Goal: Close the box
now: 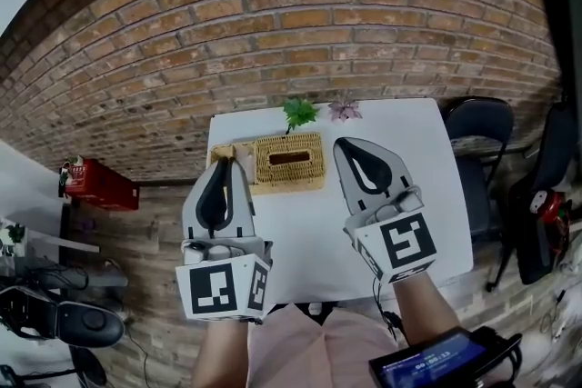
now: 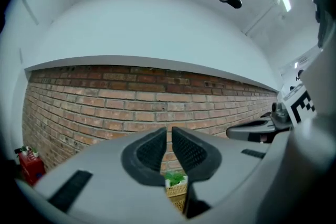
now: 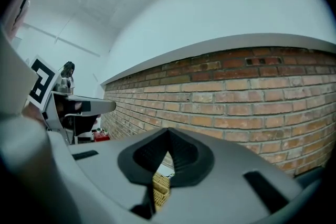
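A woven wicker box (image 1: 288, 162) with a dark slot in its top stands at the back of the white table (image 1: 427, 195), and a small tan piece (image 1: 223, 153) lies at its left end. My left gripper (image 1: 225, 164) hovers over the box's left end, its jaws a narrow slit apart with nothing between them (image 2: 169, 131). My right gripper (image 1: 344, 144) hangs just right of the box, shut and empty (image 3: 169, 136). Both gripper views look up at the brick wall. The wicker box (image 2: 178, 195) (image 3: 159, 186) shows only as a sliver below the jaws.
A green plant (image 1: 299, 112) and a pink flower (image 1: 345, 110) stand at the table's far edge against the brick wall (image 1: 273, 32). Dark chairs (image 1: 479, 127) stand to the right. A red object (image 1: 91, 182) sits on the floor at the left.
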`<action>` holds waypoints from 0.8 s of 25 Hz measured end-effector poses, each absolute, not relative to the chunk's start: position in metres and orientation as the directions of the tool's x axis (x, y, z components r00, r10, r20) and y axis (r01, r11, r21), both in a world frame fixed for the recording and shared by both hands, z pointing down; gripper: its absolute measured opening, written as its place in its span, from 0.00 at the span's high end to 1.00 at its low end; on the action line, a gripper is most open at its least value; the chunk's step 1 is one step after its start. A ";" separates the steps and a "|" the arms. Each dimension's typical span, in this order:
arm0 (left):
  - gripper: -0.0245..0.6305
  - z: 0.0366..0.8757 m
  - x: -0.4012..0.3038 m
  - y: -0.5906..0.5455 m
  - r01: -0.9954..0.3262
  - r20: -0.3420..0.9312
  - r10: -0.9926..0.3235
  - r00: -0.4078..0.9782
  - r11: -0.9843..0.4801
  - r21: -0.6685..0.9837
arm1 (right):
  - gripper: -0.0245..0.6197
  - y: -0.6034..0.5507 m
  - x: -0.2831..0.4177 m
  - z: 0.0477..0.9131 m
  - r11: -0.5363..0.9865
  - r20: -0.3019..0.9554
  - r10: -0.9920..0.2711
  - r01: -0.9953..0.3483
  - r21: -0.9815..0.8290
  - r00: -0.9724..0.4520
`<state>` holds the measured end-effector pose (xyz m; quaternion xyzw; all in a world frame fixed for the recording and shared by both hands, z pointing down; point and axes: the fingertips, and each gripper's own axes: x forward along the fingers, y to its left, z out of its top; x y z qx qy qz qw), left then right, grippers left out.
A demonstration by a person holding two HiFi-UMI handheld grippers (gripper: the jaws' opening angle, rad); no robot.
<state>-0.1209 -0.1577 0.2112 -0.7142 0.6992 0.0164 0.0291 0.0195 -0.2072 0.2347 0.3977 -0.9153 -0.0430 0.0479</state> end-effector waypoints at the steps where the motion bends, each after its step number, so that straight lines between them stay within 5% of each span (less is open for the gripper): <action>1: 0.90 0.210 -0.121 -0.158 -1.000 -0.067 -0.997 0.023 -0.022 -0.016 | 0.96 -0.207 0.019 0.233 0.682 0.051 -0.730 -0.722 0.117 -0.681; 20: 0.91 0.209 -0.120 -0.169 -0.999 -0.061 -0.997 0.037 -0.036 -0.018 | 0.97 -0.217 0.010 0.234 0.685 0.054 -0.727 -0.718 0.125 -0.684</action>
